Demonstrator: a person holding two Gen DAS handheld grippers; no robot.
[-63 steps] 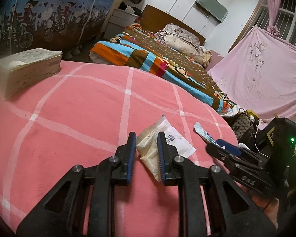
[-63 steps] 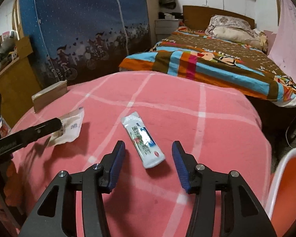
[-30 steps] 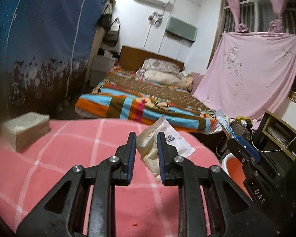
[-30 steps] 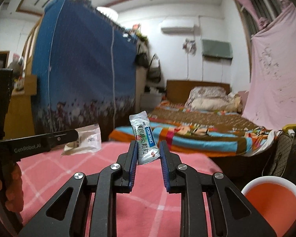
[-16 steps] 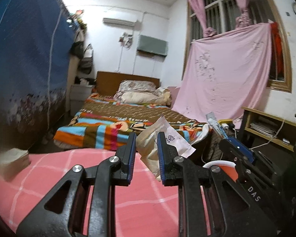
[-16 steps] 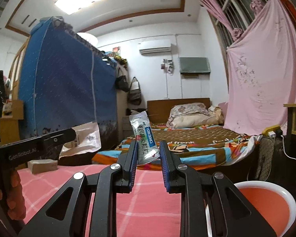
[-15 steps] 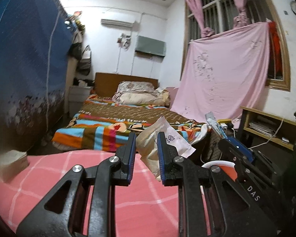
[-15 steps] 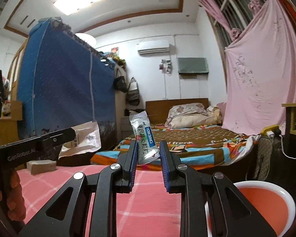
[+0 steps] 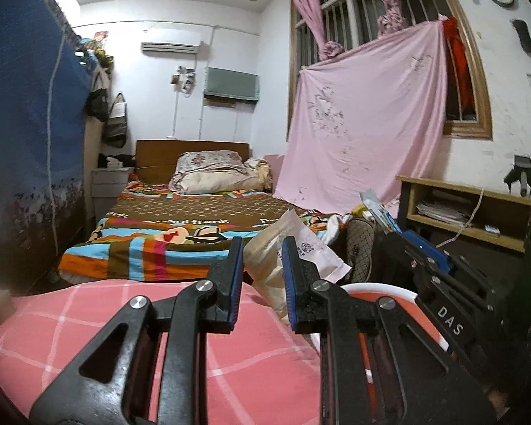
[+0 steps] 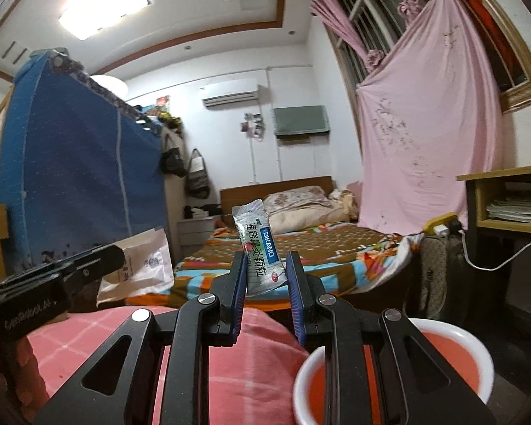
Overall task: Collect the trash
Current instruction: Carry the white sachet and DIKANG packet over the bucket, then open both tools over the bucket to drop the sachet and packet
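Observation:
My left gripper (image 9: 262, 244) is shut on a crumpled white paper packet (image 9: 301, 251) and holds it in the air past the far edge of the pink checked table (image 9: 124, 318). My right gripper (image 10: 265, 258) is shut on a silver sachet with a blue label (image 10: 256, 251), held upright. The orange bin with a white rim (image 10: 453, 357) sits low at the right in the right wrist view and shows partly behind my fingers in the left wrist view (image 9: 382, 288). The right gripper (image 9: 424, 251) appears in the left wrist view; the left gripper and its packet (image 10: 141, 262) appear in the right wrist view.
A bed with a striped blanket (image 9: 166, 237) stands beyond the table. A pink sheet (image 9: 364, 141) hangs over the window. A wooden shelf unit (image 9: 467, 212) stands at the right. A blue wardrobe (image 10: 74, 177) stands at the left.
Both grippers have lifted their trash off the pink table and swung right, toward the orange bin, which now lies closer below them. Both stay shut on their items.

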